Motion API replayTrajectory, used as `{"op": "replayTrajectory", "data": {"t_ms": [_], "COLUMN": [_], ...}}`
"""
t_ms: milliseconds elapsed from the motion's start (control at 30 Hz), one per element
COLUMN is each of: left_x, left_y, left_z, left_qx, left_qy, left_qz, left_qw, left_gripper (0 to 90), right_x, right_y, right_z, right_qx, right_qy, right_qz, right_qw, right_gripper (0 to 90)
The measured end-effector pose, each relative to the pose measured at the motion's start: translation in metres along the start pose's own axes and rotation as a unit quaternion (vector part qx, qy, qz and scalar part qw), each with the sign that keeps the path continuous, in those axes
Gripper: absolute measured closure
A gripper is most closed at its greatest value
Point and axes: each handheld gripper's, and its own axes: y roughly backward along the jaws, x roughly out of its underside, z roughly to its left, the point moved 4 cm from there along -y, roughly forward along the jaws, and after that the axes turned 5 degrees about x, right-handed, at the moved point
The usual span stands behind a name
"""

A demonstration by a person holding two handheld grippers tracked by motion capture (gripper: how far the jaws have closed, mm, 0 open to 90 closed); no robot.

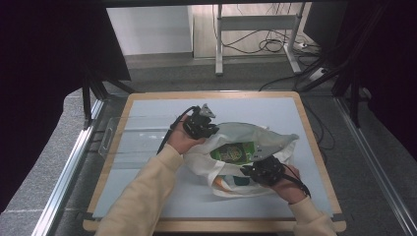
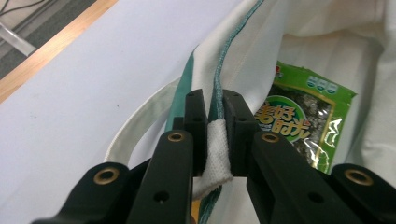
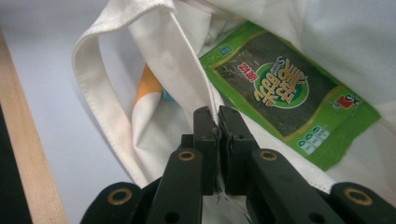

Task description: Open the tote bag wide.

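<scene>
The white bag [image 1: 246, 157] lies mid-table [image 1: 147, 118], mouth spread. The left gripper [image 2: 215, 121] pinches its green-trimmed far edge; the right gripper [image 3: 217, 123] clamps its near edge — a green packet [image 1: 233, 151] lies inside the bag.

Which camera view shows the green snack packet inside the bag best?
The right gripper view: the green packet lies close, label and edges sharp. The left gripper view shows the packet partly behind the cloth bag. The high view shows it small.
</scene>
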Motion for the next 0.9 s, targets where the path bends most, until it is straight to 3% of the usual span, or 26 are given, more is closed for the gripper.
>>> {"op": "replayTrajectory", "data": {"t_ms": [267, 667, 900], "left_x": [0.001, 0.0, 0.002], "left_y": [-0.007, -0.014, -0.021], "left_z": [0.011, 0.023, 0.032], "left_qx": [-0.009, -0.025, -0.029], "left_qy": [0.027, 0.036, 0.054], "left_qz": [-0.006, 0.012, 0.017], "left_qw": [0.9996, 0.999, 0.998], "left_gripper": [81.9, 81.8, 81.7], "right_x": [0.005, 0.018, 0.028], "right_y": [0.0, -0.005, -0.009], "right_z": [0.003, 0.012, 0.019], "right_qx": [-0.011, -0.022, -0.034], "right_qy": [0.001, 0.001, 0.004], "right_qz": [0.002, 0.016, 0.026], "right_qw": [0.9999, 0.9996, 0.9991], "right_gripper": [85.1, 85.1, 85.1]}}
